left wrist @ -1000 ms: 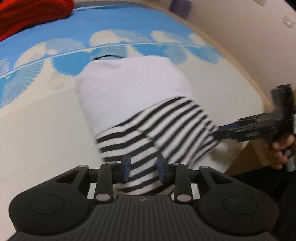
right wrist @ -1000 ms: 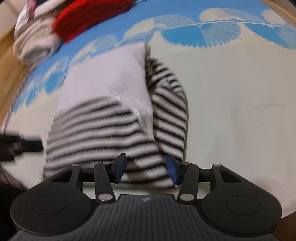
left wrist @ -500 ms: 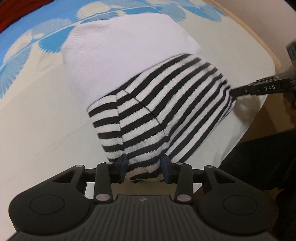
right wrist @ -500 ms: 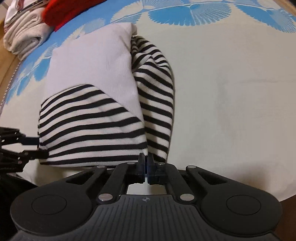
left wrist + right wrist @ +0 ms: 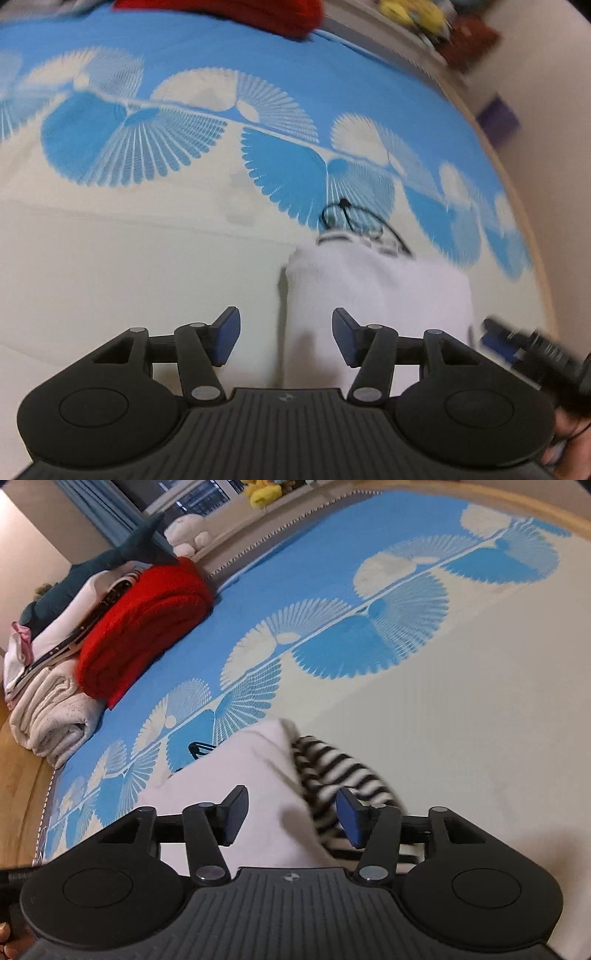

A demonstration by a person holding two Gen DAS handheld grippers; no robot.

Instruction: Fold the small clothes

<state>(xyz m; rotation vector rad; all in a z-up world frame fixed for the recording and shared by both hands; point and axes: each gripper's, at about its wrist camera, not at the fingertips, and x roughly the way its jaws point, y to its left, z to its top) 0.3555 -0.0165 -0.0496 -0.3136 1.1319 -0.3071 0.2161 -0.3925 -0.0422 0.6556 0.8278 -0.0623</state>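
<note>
A small white garment (image 5: 380,295) with black-and-white striped sleeves lies folded on the bed. In the left wrist view only its white top side shows, with a black cord (image 5: 354,218) at its far edge. My left gripper (image 5: 284,339) is open and empty above its left edge. In the right wrist view the white fold (image 5: 243,775) and a striped sleeve (image 5: 343,775) show. My right gripper (image 5: 291,821) is open and empty above them. The right gripper (image 5: 532,350) also shows blurred at the right in the left wrist view.
The bed sheet (image 5: 443,709) is cream with a blue fan pattern. A red folded blanket (image 5: 144,624), a stack of folded clothes (image 5: 51,709) and plush toys (image 5: 184,535) sit at the far end. A wooden bed frame (image 5: 22,775) borders the mattress.
Both grippers held the striped hem half a second ago. Now the hem has been folded over, both jaws have opened, and both grippers have lifted and tilted up toward the far end of the bed.
</note>
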